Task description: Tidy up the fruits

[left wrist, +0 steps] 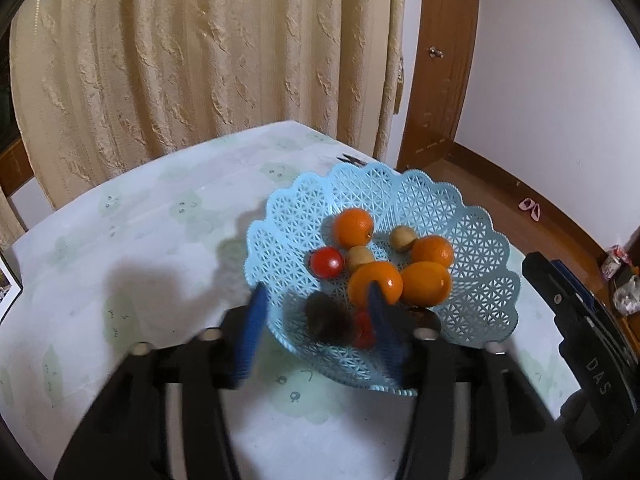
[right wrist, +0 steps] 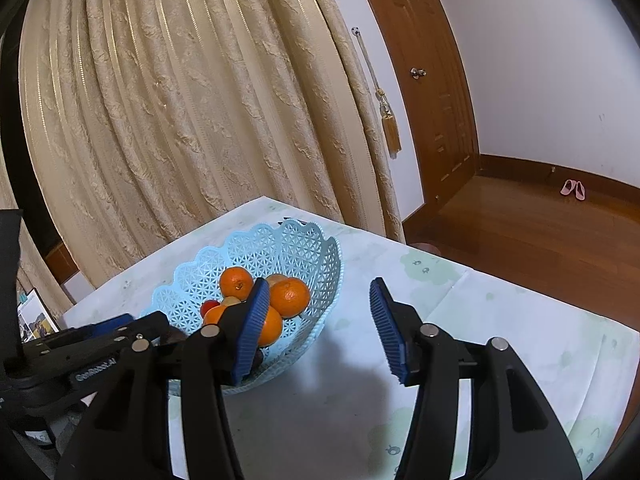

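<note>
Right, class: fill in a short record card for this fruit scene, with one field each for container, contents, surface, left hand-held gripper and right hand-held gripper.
container: light blue lattice basket
contents: four oranges, two red tomatoes, two small tan fruits, one dark fruit
surface: table with pale patterned cloth
left hand-held gripper: open over the basket's near rim, nothing gripped
right hand-held gripper: open, empty, beside the basket
</note>
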Motion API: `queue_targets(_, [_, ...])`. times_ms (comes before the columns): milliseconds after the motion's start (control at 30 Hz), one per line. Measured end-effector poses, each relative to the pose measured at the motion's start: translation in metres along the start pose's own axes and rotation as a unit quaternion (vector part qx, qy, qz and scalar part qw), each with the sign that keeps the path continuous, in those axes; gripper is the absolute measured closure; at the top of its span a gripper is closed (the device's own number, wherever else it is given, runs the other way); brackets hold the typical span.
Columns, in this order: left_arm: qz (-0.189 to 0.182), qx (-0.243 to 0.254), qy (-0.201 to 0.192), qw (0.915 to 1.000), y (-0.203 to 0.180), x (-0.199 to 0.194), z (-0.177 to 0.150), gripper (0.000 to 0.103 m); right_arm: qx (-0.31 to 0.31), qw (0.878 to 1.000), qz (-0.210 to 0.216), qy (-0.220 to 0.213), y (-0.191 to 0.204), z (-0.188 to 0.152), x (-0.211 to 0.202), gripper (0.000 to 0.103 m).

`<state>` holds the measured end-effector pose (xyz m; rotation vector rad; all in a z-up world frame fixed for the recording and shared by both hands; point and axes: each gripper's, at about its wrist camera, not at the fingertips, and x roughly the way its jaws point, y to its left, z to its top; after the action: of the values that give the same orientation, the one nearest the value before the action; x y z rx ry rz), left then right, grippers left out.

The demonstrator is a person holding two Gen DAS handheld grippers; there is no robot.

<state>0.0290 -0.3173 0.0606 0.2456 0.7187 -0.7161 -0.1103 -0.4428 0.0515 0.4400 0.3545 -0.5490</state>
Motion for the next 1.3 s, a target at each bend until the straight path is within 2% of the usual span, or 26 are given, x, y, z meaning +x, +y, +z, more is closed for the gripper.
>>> queue_targets(67, [0.002,-0.001,-0.007,1.0000,0.001,-0.003,0.001,0.040,0.001,1.000,-0.001,-0.004,0.000,0.000,-0.001,0.043])
queue_targets(200, [0.016,-0.006,-0.018,0.9997,0.007,-0.012,0.001,0.029,0.003,1.000,-0.002,-0.004,0.000,0.001,-0.002,0.041])
queue_targets(267, [0.027,-0.008,-0.022,0.9994,0.010,-0.016,-0.001,0.024,0.006,1.000,-0.003,-0.007,-0.002,0.001,-0.003,0.030])
queue_targets(367, [0.053,-0.008,-0.027,0.9982,0.013,-0.023,-0.006,0.016,0.011,1.000,0.001,-0.012,-0.003,0.002,-0.005,0.021])
queue_targets(433, [0.071,-0.007,-0.030,0.9970,0.015,-0.025,-0.009,0.012,0.014,1.000,0.011,-0.009,-0.004,0.002,-0.005,0.019])
queue_targets(567, [0.110,-0.010,-0.036,0.9932,0.022,-0.030,-0.015,0.010,0.013,0.999,0.040,-0.001,-0.002,0.001,-0.004,0.010])
queue_targets(700, [0.137,-0.009,-0.044,0.9896,0.027,-0.033,-0.019,0.009,0.005,0.998,0.060,0.004,0.004,0.001,-0.004,0.007])
queue_targets(1000, [0.160,-0.010,-0.062,0.9851,0.030,-0.043,-0.022,0.009,-0.008,0.998,0.064,0.008,0.012,-0.001,-0.006,0.006])
queue_targets(1300, [0.171,-0.009,-0.071,0.9826,0.034,-0.047,-0.022,0.009,-0.072,0.992,0.104,0.028,0.038,-0.010,-0.004,0.004])
